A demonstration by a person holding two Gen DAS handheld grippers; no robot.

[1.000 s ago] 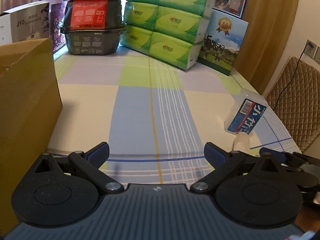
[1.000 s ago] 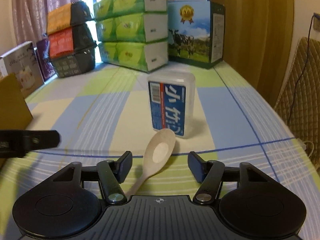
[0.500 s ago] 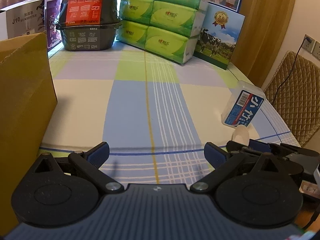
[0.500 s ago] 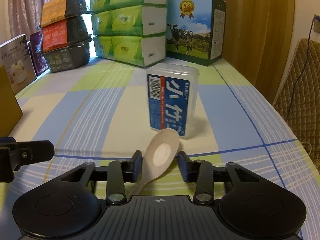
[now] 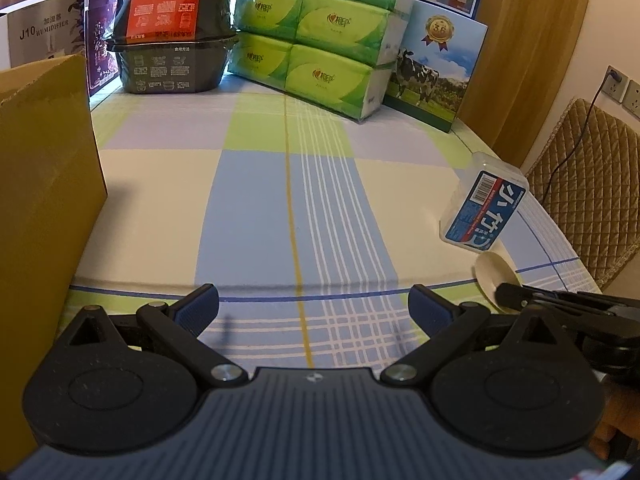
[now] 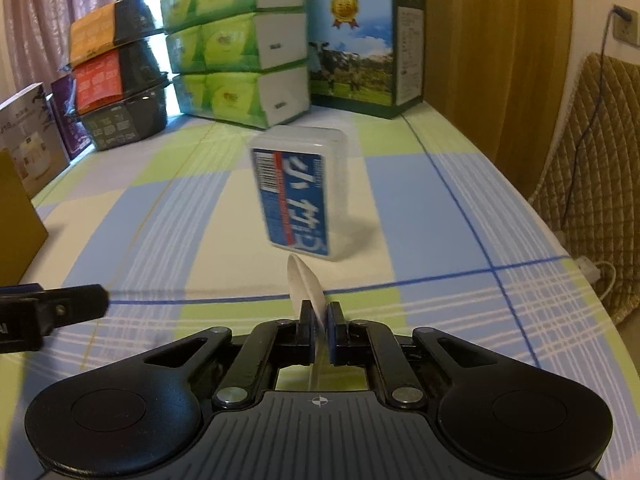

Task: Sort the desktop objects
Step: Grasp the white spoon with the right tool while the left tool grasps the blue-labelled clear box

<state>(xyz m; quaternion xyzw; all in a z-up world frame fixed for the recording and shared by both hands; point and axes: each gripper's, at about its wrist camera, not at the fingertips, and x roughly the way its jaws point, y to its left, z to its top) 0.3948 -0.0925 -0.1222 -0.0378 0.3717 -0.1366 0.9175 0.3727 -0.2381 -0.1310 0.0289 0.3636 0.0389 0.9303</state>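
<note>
While the right gripper (image 6: 319, 316) has its jaws clenched on the spoon (image 6: 306, 285) just before the plastic box (image 6: 299, 196), sorting looks barely begun, the left gripper (image 5: 313, 303) gaping empty.

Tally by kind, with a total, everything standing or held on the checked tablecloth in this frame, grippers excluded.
Spoon: 1
Clear plastic container: 1
Green tissue bundle: 1
Black food trays: 3
Milk carton with cow picture: 1
Humidifier box: 1
Purple box: 1
Cardboard box: 1
Total: 10
</note>
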